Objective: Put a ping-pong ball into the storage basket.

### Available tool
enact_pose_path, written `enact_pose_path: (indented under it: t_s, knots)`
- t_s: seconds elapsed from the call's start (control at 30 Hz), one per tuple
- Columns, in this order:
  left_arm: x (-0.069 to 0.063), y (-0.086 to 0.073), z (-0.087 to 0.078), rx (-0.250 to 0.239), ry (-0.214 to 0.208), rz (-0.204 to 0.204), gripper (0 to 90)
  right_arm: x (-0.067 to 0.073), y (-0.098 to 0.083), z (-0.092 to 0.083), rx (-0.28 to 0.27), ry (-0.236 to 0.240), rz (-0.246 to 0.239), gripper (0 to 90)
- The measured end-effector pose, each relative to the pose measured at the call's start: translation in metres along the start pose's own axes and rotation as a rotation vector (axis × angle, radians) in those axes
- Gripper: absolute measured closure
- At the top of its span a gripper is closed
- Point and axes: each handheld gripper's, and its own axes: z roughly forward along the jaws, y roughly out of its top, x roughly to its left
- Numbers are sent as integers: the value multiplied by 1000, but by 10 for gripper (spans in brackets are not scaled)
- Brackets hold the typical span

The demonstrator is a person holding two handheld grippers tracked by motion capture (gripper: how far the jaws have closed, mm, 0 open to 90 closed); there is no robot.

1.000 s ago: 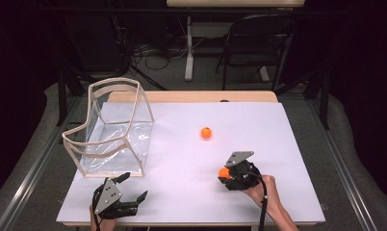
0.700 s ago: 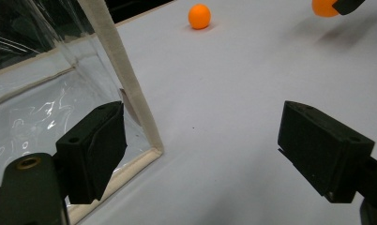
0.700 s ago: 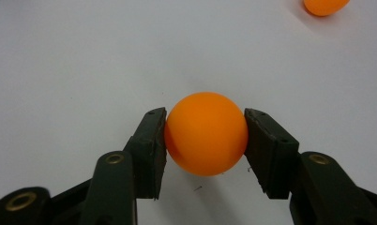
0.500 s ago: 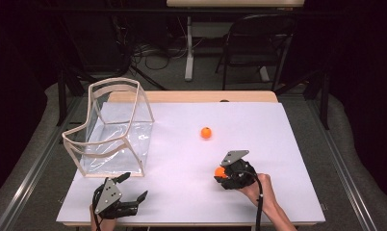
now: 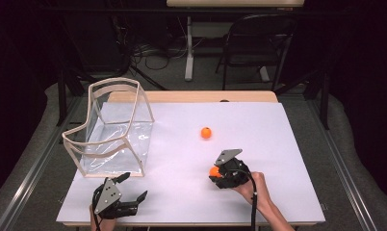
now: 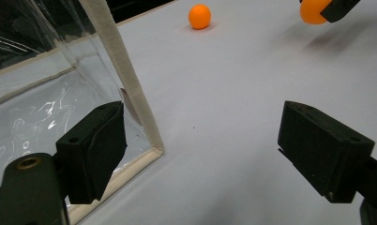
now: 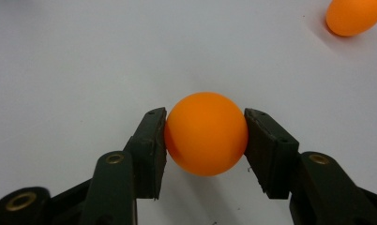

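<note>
Landmark: clear bin (image 5: 115, 127) with cloth-edged frame, on the white table (image 5: 288, 144). Left gripper (image 5: 132, 201) just in front of the bin's near corner, jaws wide apart, nothing between them. Right gripper (image 5: 219, 174) well to the right of the bin, jaws clamped on an orange ball (image 7: 206, 133), pads pressing both its sides. Second orange ball (image 5: 206, 133) lies loose on the table, farther back, right of the bin, apart from it.
</note>
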Motion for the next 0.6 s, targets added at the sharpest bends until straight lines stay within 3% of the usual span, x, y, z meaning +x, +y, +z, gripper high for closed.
enact_pose_path:
  t_s: [0.6]
  knots:
    - [1, 0, -1, -3, 2, -2, 157, 5, 14, 11, -6, 23, -12, 508]
